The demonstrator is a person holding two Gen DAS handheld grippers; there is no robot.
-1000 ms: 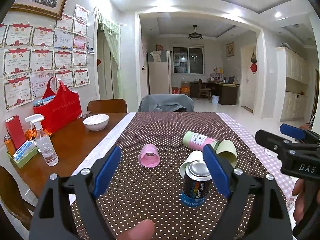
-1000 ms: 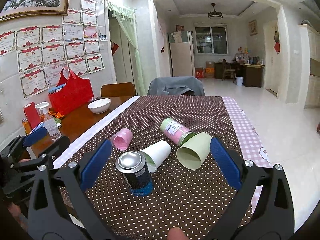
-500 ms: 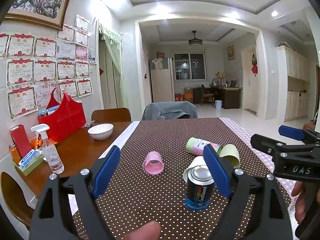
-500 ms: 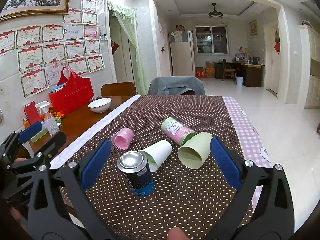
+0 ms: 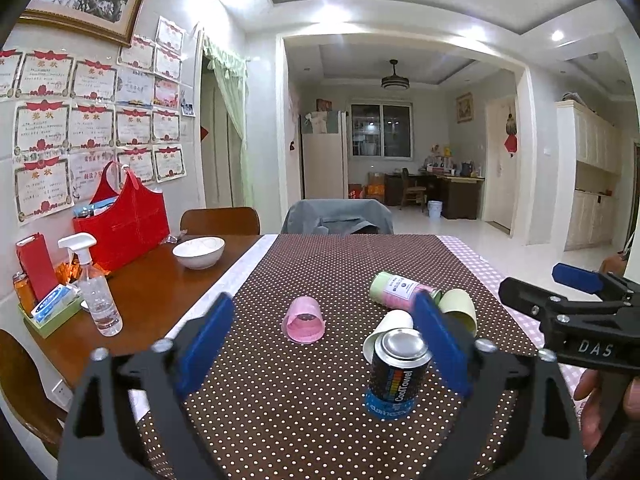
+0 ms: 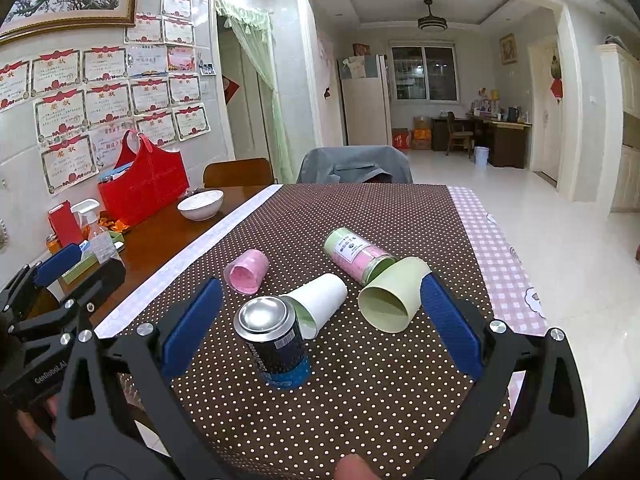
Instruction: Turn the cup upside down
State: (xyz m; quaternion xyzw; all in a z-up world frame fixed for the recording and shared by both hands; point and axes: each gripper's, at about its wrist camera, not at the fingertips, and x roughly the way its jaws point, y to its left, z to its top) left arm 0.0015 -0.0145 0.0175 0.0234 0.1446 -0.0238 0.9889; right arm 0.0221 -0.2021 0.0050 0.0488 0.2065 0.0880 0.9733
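Observation:
Three cups lie on their sides on the dotted brown tablecloth: a pink cup [image 5: 304, 319] [image 6: 246, 271], a white cup [image 5: 387, 327] [image 6: 318, 303] and a pale green cup [image 5: 460, 310] [image 6: 392, 300]. My left gripper [image 5: 320, 346] is open and empty, held above the near table, with the pink cup ahead between its fingers. My right gripper [image 6: 320, 326] is open and empty; the white and green cups lie ahead between its fingers. Each gripper shows at the edge of the other's view.
A dark can [image 5: 394, 374] [image 6: 276, 346] stands upright just in front of the white cup. A green-and-pink canister [image 5: 396, 288] [image 6: 356, 254] lies behind the green cup. A white bowl [image 5: 199, 251], spray bottle [image 5: 96, 292] and red bag [image 5: 128, 220] sit on the bare wood at the left.
My left gripper has tilted up and pulled back a little, so the table sits lower in its view. The right gripper has barely moved. The cups have not moved.

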